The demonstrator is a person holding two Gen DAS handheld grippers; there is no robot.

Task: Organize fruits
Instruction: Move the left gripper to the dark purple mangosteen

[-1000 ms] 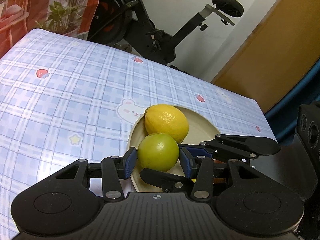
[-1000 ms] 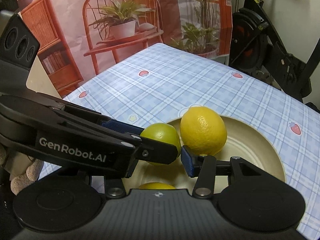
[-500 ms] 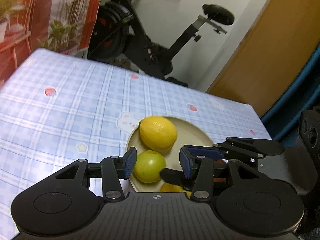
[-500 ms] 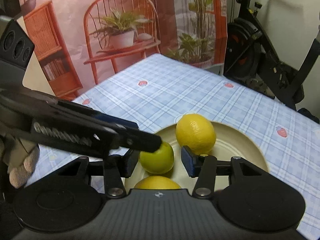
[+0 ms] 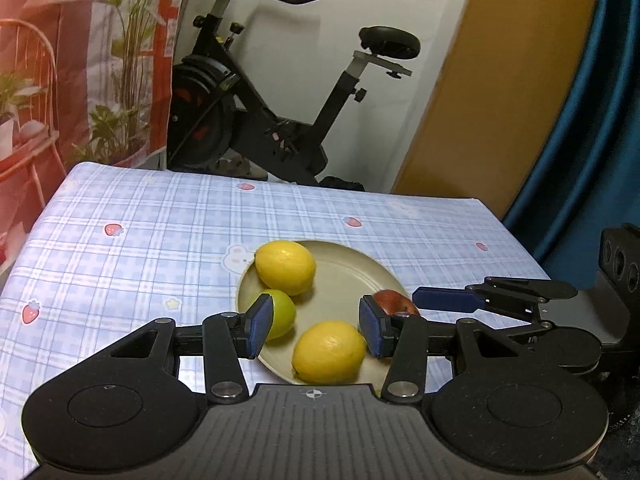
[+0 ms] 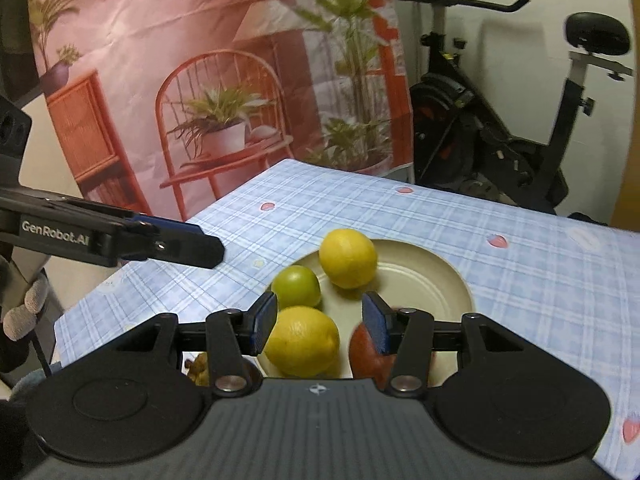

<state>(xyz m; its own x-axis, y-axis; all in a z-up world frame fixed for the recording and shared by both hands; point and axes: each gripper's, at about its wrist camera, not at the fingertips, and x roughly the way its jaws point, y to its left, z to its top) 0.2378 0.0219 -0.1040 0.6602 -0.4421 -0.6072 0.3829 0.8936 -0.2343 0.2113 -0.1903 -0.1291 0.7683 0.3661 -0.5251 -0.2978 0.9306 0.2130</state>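
A cream plate on the checked tablecloth holds two lemons, a green fruit and a red apple. In the left wrist view the far lemon, green fruit, near lemon and apple all rest on it. My left gripper hovers open above the plate's near side, holding nothing. My right gripper is likewise open and empty above the near lemon and apple. The plate, far lemon and green fruit lie beyond it.
One of the right gripper's fingers reaches in beside the apple. A gloved hand holds the left gripper at the table's left edge. Something small and brownish lies left of the plate. An exercise bike stands behind the table.
Both grippers have drawn back and upward from the plate. The green fruit that sat between my left gripper's pads now lies free on the plate. The near lemon and apple have come into view.
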